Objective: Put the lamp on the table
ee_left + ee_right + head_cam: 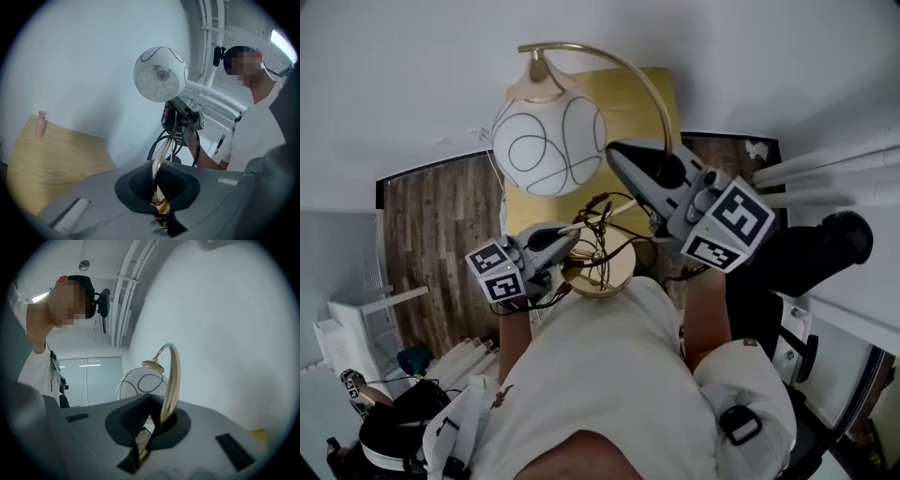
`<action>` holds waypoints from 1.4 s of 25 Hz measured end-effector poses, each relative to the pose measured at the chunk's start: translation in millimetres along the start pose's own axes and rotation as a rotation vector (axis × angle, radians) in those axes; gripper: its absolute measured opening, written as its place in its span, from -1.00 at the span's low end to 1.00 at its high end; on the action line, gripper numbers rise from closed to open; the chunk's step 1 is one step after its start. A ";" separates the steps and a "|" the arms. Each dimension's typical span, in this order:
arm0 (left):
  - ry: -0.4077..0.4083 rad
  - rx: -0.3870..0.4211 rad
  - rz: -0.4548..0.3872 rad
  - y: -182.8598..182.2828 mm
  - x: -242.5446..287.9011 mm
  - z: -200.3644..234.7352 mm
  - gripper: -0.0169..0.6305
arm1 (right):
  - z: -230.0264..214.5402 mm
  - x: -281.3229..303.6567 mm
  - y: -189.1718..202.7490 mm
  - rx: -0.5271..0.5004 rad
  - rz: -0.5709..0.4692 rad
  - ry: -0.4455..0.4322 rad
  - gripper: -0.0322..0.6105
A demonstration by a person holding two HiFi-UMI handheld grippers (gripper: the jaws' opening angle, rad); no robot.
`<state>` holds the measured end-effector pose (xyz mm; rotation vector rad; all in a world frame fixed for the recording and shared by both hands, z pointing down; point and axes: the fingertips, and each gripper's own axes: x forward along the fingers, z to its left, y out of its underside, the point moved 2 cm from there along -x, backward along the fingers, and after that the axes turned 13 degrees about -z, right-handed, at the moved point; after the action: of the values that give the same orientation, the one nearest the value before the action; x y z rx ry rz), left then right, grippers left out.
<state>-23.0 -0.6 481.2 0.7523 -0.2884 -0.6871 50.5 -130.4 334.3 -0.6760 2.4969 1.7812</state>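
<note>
Both grippers are clamped on the lamp (pixel 548 145), which hangs in the air, not yet set down. The left gripper (pixel 558 242) has its jaws closed on the brass stem (pixel 161 159) low down, just beside the round brass base (pixel 602 274) and the loops of black cable (pixel 605 211). The right gripper (pixel 639 167) pinches the curved brass arm (pixel 172 376) higher up, farther from the person.

The lamp's long axis thus runs from the base, near the person's chest, away and over the arch to the white globe (pixel 159 75) at far left. The table (pixel 654 94), pale yellow wood, lies beyond and below the lamp, against the white wall. I judge the base must travel forward and down, and the left gripper is the nearer to that base. A small pink vase-like thing (pixel 41 124) stands near one corner of the table. Dark wood floor (pixel 431 234) lies to the left, and white pipes (pixel 830 169) run at right.
</note>
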 end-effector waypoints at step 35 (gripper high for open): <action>0.090 0.042 0.022 5.5 -2.9 -0.9 -0.95 | 27.9 -11.5 -4.8 -0.064 0.036 0.063 -0.90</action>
<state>-22.1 4.7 484.4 0.8173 -0.2288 -0.6264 55.8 -102.5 322.9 -0.7064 2.5173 1.8880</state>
